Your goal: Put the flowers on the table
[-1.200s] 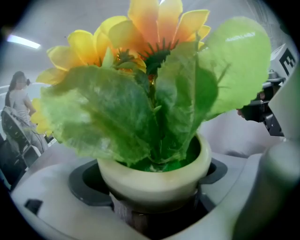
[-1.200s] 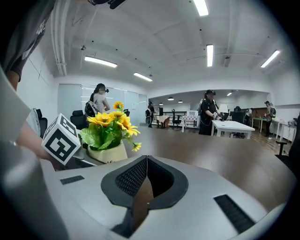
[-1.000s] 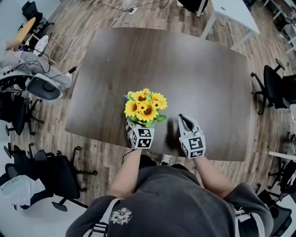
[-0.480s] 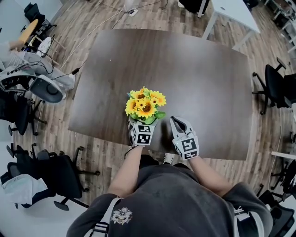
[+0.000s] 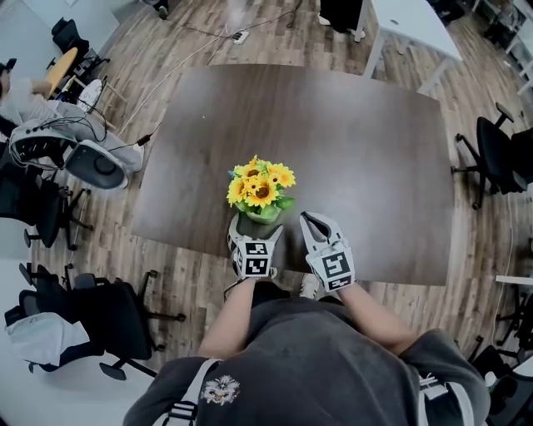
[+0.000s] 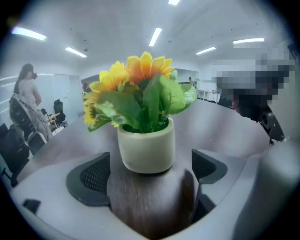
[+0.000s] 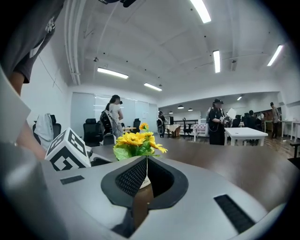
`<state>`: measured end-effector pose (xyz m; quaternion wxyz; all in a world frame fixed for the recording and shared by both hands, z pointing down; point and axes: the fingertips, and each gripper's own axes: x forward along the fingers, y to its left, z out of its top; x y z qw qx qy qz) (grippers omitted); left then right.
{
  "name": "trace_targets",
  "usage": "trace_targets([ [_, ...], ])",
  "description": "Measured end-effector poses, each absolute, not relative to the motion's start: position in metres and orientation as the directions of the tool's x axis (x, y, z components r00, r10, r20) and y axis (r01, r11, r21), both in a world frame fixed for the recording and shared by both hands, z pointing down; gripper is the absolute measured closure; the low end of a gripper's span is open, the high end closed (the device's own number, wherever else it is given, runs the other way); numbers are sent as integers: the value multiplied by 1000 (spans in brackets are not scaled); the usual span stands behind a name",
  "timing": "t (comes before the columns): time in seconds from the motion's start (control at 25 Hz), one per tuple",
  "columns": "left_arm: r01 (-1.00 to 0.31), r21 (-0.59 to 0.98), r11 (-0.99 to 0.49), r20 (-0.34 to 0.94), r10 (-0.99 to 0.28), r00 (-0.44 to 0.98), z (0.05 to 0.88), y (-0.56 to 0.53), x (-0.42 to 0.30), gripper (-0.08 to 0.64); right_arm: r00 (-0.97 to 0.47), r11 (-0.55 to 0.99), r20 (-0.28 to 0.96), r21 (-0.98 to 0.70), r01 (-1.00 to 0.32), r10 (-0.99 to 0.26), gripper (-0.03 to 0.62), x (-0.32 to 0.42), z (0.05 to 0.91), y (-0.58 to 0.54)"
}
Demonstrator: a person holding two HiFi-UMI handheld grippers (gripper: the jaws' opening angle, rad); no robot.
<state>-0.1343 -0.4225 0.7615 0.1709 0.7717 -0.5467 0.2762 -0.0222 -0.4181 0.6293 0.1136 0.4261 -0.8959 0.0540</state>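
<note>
One bunch of yellow sunflowers [image 5: 261, 190] stands upright in one pale pot [image 6: 145, 146]; the pot sits on the single dark table [image 5: 358, 141], near the edge closest to the person; the left gripper [image 6: 149, 174] is right behind the pot, its two jaws spread wide and flanking the pot's base, neither touching it; the right gripper [image 7: 143, 165] is just to the right, its two jaws pressed together on nothing; one white table [image 5: 412, 25] stands beyond.
</note>
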Motion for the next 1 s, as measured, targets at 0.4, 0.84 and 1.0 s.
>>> trace_targets([
  [0.4, -961, -60, -270, 405, -887, 223, 645, -395, -141, 78, -672, 682, 137, 41, -730, -728, 568, -32, 583, -395],
  [0.84, -959, -74, -275, 202, -946, 255, 562, -380, -171, 552, -550, 559, 102, 135, -818, -829, 568, -25, 541, -381],
  [1.0, -949, -49, -312, 169, -939, 300, 551, -375, -186, 552, -496, 504, 94, 133, -853, -863, 568, -32, 534, -367],
])
